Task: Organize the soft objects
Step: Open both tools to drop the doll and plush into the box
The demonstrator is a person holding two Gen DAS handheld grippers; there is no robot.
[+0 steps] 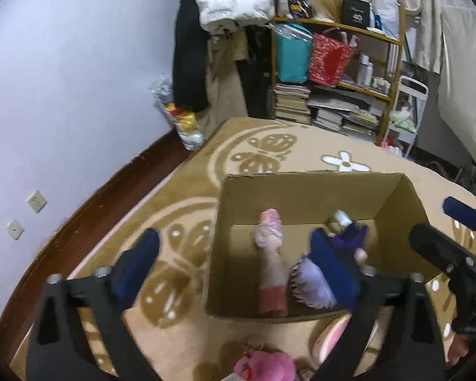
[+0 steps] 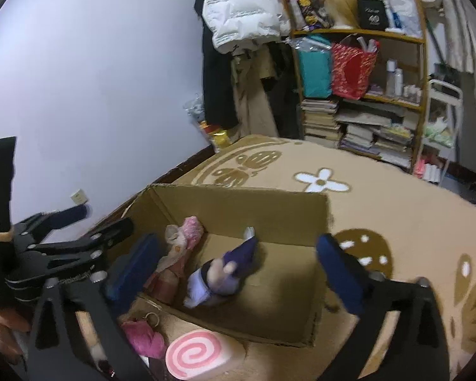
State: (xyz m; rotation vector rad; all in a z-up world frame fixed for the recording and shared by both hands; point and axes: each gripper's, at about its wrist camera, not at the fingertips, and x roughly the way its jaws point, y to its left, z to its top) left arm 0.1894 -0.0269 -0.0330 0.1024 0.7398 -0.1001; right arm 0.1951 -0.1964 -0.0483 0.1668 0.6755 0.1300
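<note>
Inside open brown cardboard box point(image 2: 238, 209) on tan patterned carpet point(image 2: 396, 209): pink-haired cloth doll point(image 1: 271, 260) beside purple-robed plush doll point(image 2: 220, 273). Outside near box front: magenta fuzzy plush point(image 2: 142, 338), pink-swirl roll cushion point(image 2: 200, 355). Left gripper point(image 1: 234, 262) spread wide, holding nothing; right gripper point(image 2: 238, 270) likewise wide, empty.

You're in a lived-in bedroom or spare room of a home

Ahead of you a patterned carpet point(image 2: 380, 209) covers the floor; at the far side a wooden shelf point(image 2: 380, 35) holds gift bags, bottles and stacked books point(image 2: 320, 117), and to its left a white puffer jacket point(image 2: 241, 9) hangs over dark clothes against a plain wall with wall sockets point(image 1: 36, 201) on your left
</note>
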